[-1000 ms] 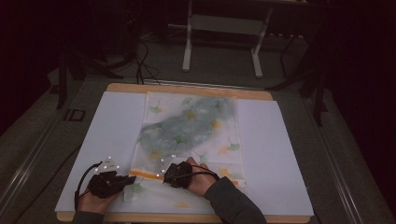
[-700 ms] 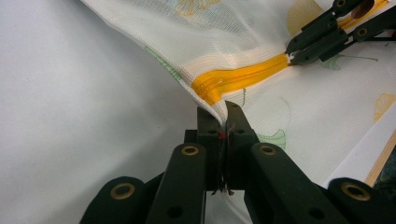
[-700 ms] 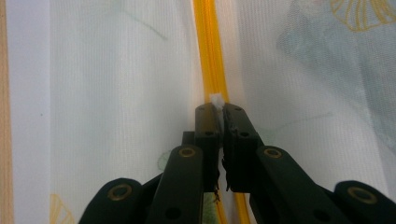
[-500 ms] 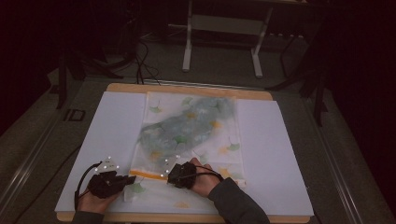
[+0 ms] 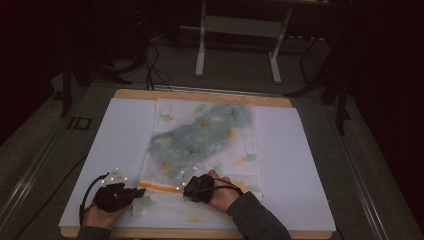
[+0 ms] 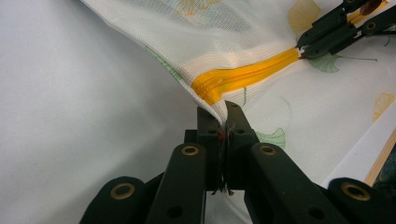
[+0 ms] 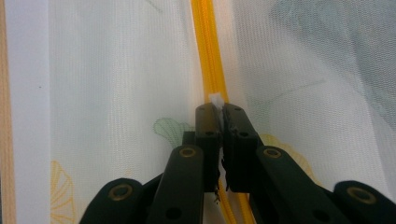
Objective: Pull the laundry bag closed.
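I am holding a white mesh bag (image 5: 202, 150) that is lying flat in the middle of the table (image 5: 205, 96), on a white sheet (image 5: 292, 165). The bag is printed with green and yellow leaves, and a grey-blue cloth (image 5: 200, 135) is showing through the mesh in its far half. An orange zipper (image 5: 160, 188) is running across the near end of the bag, between my two hands.

My left claw (image 5: 134, 192) is sitting at the near left corner of the bag. My right claw (image 5: 190, 189) is sitting near the middle of the near end, at the right end of the visible orange strip.

From the high view I cannot tell what each claw is pinching. The left claw view is showing it better: my left claw (image 6: 223, 119) is clenched on the corner of the mesh, just where the zipper (image 6: 243, 79) is ending, and the fabric is lifting a little there. In the same view my right claw (image 6: 306, 46) is appearing at the far right, meeting the other end of the orange strip.

The right claw view is showing my right claw (image 7: 218, 112) clenched on a small white tab (image 7: 216, 100) that is lying on the zipper (image 7: 208, 51).

I am not finding any readable writing or brand on the bag or the sheet.
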A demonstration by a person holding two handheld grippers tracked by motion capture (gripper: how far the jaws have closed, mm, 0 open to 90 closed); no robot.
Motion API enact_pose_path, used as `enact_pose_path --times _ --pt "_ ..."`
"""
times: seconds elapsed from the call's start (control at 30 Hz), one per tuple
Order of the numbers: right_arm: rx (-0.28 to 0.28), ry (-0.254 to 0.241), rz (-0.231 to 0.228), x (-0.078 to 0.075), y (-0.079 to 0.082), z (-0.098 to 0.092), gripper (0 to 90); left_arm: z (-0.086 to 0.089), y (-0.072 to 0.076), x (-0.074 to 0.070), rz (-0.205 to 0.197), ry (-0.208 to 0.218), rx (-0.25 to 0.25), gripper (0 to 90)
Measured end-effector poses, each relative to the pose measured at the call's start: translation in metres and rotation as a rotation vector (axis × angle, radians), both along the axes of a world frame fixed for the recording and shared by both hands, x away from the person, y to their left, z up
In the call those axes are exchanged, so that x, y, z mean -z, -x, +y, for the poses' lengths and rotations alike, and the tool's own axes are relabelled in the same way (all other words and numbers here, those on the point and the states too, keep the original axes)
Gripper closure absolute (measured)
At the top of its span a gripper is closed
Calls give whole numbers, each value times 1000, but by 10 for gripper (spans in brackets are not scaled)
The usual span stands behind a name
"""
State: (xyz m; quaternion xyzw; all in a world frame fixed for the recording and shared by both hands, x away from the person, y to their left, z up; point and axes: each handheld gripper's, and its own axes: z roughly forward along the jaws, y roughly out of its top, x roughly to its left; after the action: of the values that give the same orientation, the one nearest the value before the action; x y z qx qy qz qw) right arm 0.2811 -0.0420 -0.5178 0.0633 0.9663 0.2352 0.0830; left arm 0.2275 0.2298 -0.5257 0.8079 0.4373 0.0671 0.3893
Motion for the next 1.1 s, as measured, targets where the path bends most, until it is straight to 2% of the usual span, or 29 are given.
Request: enact_pose_path --times 0.4,0.77,1.1 --pt "4 -15 -4 0 0 -5 900 0 0 0 -2 0 0 878" --pt "1 4 -17 0 0 -5 900 1 0 -1 -5 5 -2 878" --pt "3 16 -15 -1 -1 -14 900 1 1 -1 -6 5 -4 878"
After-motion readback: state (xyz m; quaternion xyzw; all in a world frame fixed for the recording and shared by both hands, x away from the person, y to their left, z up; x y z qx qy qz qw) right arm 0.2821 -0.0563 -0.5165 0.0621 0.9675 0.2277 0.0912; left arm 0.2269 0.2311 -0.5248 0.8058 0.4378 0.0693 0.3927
